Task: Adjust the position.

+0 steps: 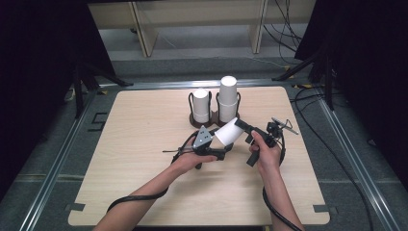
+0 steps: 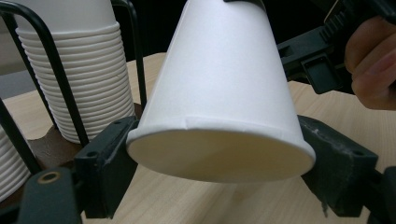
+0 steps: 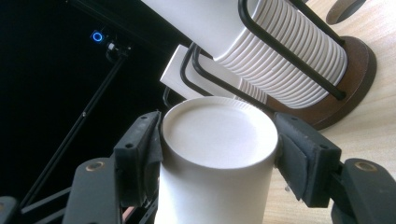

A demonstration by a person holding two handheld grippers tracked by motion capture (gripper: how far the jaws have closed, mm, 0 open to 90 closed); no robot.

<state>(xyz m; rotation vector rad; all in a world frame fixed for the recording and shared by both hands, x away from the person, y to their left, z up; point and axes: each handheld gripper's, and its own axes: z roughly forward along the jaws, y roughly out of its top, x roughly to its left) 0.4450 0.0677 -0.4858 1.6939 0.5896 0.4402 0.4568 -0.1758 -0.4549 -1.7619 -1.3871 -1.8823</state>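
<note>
Item: white tapered paper cup [image 1: 229, 133], held above light wooden tabletop [image 1: 144, 159] between both grippers, tilted. Light, thin-walled, crushable, likely slick; best held at stiff rolled rim or base ring.
Right gripper [image 3: 219, 140]: pinching cup's closed base end.
Left gripper [image 2: 219, 156]: jaws touching rim on both sides.
Two black wire racks [image 1: 215, 113]: nested white cup stacks [image 1: 227, 98].

Each tool [image 1: 222, 144] is black with blocky jaws; the left carries a grey triangular plate [image 1: 203, 137]; black cables [image 1: 137, 198] trail off; forearms bare.
</note>
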